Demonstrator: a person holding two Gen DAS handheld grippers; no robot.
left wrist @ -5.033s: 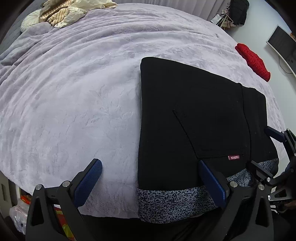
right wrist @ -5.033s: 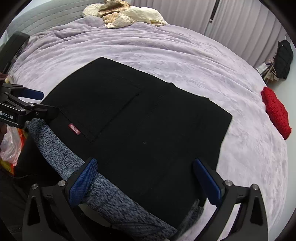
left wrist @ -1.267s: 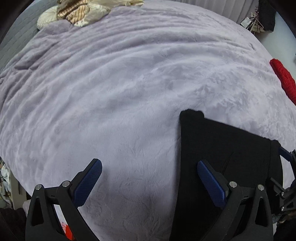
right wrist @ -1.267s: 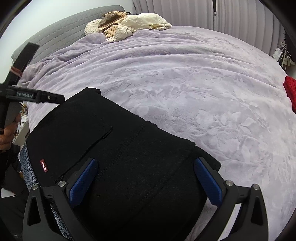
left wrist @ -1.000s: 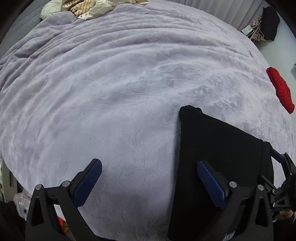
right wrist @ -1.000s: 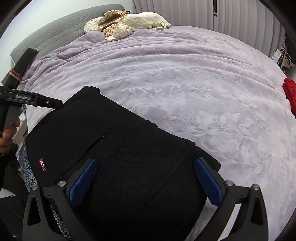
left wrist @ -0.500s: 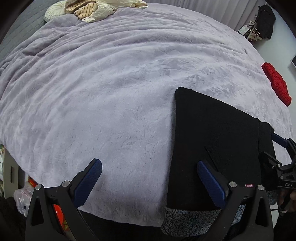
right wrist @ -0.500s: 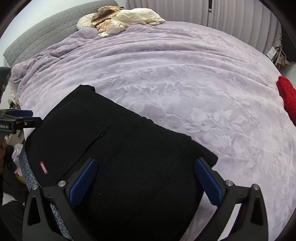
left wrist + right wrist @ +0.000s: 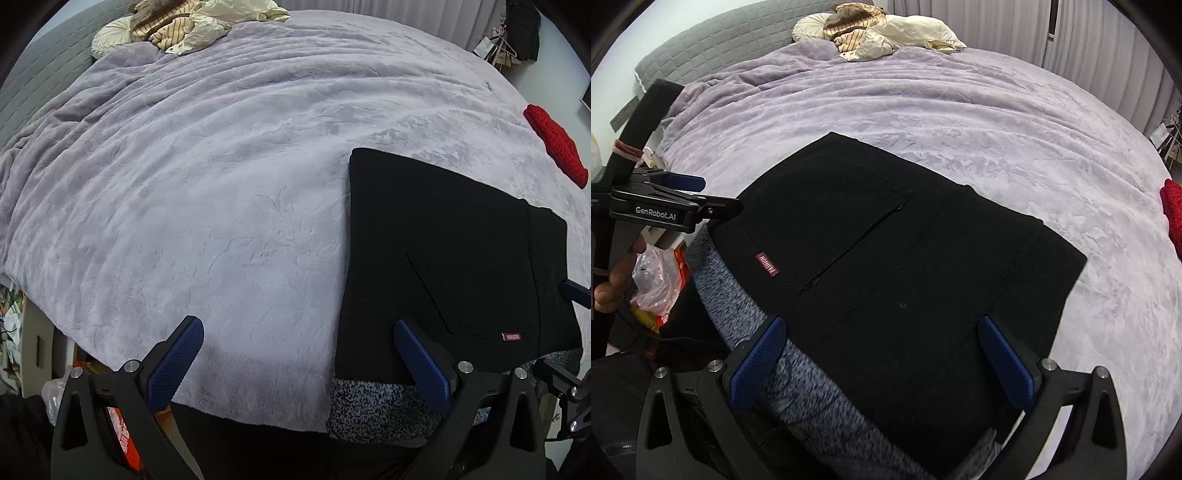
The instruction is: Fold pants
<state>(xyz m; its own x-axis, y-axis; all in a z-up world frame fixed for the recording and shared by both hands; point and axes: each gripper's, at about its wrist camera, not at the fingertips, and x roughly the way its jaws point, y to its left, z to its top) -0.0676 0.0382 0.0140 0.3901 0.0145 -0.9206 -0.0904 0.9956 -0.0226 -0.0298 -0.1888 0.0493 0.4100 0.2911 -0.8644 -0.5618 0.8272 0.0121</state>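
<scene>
Across the lilac bed (image 9: 229,177) your pants (image 9: 894,258) lie folded into a flat black block at the near edge, speckled waistband (image 9: 738,295) toward you, handy for both arms. Your left gripper (image 9: 295,365) hovers wide open over bare blanket beside them, holding nothing; your right gripper (image 9: 882,365) spreads just as wide above the cloth, empty. Far right sits a red knit (image 9: 554,144), clear of the work.
</scene>
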